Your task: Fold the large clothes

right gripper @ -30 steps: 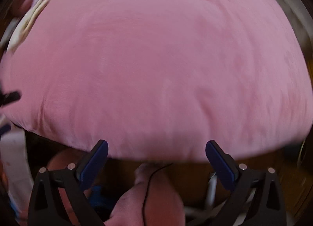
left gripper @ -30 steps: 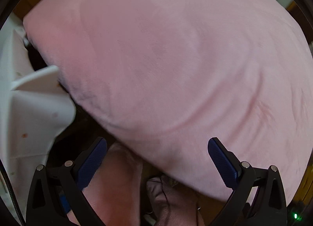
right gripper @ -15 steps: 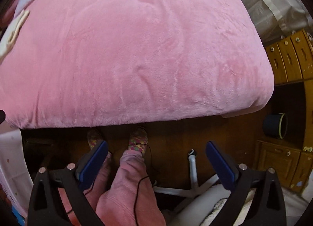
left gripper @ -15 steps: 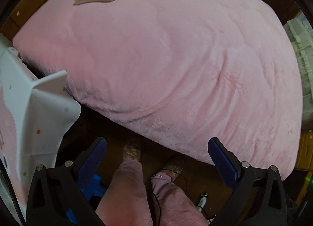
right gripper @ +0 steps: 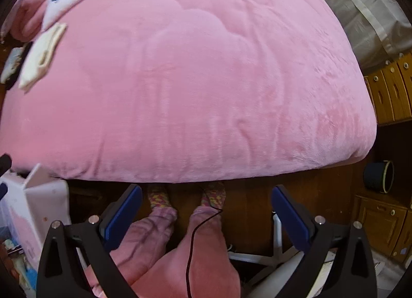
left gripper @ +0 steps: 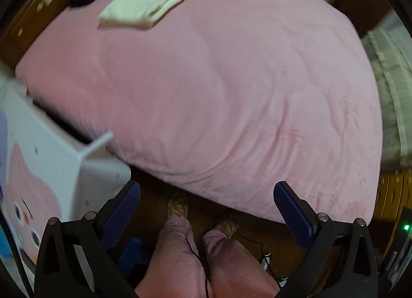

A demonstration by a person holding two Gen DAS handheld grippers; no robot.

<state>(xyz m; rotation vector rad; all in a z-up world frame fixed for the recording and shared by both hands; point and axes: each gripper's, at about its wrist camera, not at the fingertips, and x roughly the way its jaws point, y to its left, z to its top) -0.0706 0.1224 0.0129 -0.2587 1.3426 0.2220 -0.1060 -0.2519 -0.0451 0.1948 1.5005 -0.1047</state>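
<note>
Both tools are raised over the near edge of the bed. The left gripper (left gripper: 206,210) and the right gripper (right gripper: 206,210) have jaws spread wide and hold nothing. The folded cream fabric garment (left gripper: 141,5) lies on the plush pink bed cover (left gripper: 231,92) at the far left corner, well apart from both grippers, ahead and to the left. Its long axis runs diagonally, near-left to far-right. By judgement the left gripper is nearer. No unfolded garment is visible within reach.
</note>
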